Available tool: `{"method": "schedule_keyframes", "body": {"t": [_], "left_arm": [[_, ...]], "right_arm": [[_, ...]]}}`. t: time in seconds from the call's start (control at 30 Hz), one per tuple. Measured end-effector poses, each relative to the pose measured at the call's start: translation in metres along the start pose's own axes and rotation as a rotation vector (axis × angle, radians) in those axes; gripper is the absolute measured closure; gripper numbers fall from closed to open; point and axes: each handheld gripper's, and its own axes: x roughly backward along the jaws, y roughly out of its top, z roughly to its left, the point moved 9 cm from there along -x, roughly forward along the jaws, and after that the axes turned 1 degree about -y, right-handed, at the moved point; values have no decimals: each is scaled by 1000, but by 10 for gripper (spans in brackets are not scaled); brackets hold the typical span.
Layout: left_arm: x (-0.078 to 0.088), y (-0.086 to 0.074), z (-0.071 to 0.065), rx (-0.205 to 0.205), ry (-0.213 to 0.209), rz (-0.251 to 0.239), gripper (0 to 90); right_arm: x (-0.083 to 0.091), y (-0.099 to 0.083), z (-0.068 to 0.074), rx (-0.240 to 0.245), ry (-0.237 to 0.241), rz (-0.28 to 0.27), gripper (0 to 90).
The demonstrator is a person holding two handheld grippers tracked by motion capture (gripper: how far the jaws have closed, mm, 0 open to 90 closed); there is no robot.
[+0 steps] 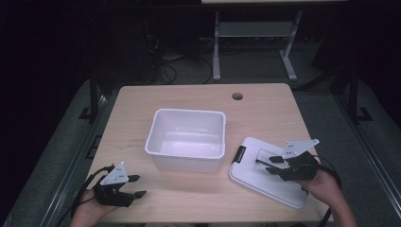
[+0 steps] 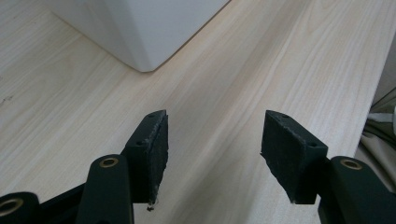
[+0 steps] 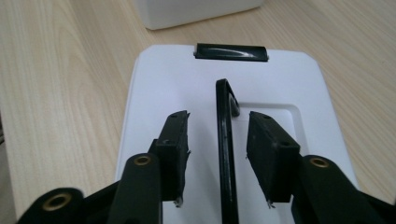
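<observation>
A white lid (image 1: 265, 177) is seen lying flat on the wooden table (image 1: 189, 198), directly beneath the right gripper (image 1: 264, 165). In the right gripper view its thin black handle (image 3: 226, 140) is raised on edge between the two pads, which stand spread on either side without touching it. A black latch (image 3: 231, 52) is carried on the far edge of the lid, beyond the jaw tips. The white bin (image 1: 187, 138) is placed ahead of both grippers, between them, its corner lying just past the left gripper (image 1: 137, 186). The left gripper is held over bare table, its jaws spread with nothing between them. No brand, label or legible writing is visible on the lid, the bin or the grippers
</observation>
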Motion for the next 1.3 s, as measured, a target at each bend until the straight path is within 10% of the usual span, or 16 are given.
{"method": "schedule_keyframes", "body": {"t": [1.3], "left_arm": [[3, 1, 3, 1, 2, -9, 403]], "right_arm": [[-16, -12, -18, -23, 54, 75, 833]]}}
